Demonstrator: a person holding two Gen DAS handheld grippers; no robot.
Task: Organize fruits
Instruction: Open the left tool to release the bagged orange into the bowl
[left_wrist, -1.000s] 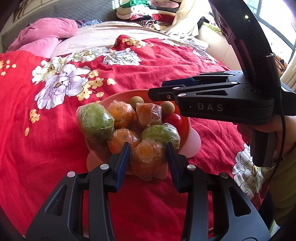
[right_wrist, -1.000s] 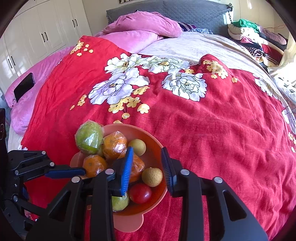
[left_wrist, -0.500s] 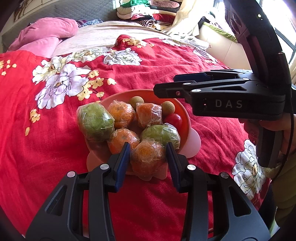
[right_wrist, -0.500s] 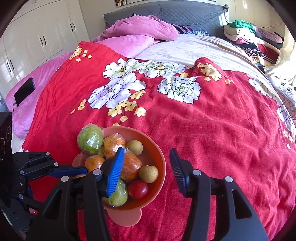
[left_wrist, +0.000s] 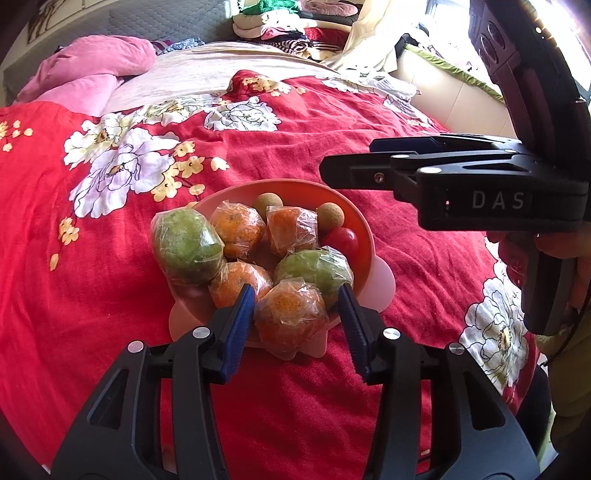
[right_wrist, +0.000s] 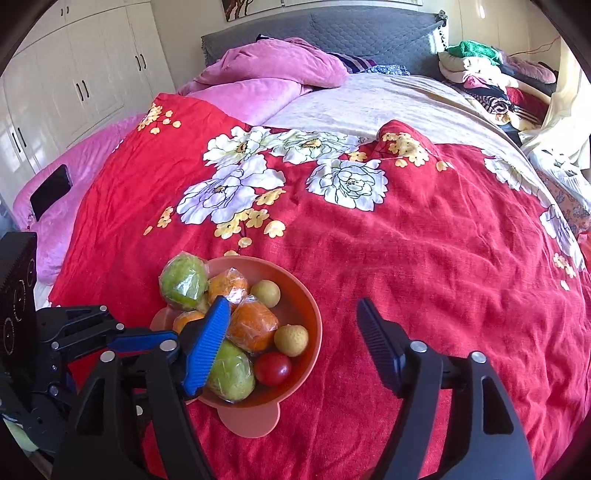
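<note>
Bed (right_wrist: 424, 110): the biggest thing here. The bowl sits on it, near the front edge.
Blanket (right_wrist: 406, 258): red with big white and yellow flowers. It lies under the bowl.
Pink quilt (right_wrist: 273, 70): bunched up far behind the bowl, by the grey headboard.
Clothes (right_wrist: 491, 77): a pile far behind the bowl, on the right.
Right gripper (right_wrist: 291, 336): it hangs over the right side of the bowl. Its blue pads stand wide apart and have just been opening. There is nothing between them but the bowl's rim and the blanket below. It holds nothing.
Writing: the side of the right gripper says "DAS" in pale letters, seen from the left camera.
Left gripper (left_wrist: 297, 314): it sits at the near edge of the bowl. Its jaws have just opened a little. A wrapped orange sits between the pads. The left pad looks to be touching the wrap and the right pad is a little way off, so it is no longer squeezed.
Hand (left_wrist: 569, 258): it holds the right gripper's handle, to the right of the bowl.
Bowl (right_wrist: 310, 306): orange-pink, with flat tabs on its rim.
Fruit: all of it is in the bowl.
Green fruits (left_wrist: 184, 247): two, in clear wrap. One leans on the left rim.
Oranges (left_wrist: 290, 319): four, each in clear wrap. One is at the front edge.
Tomato (right_wrist: 272, 368): red, at the right side of the bowl.
Small tan fruits (right_wrist: 291, 339): two, by the tomato.
</note>
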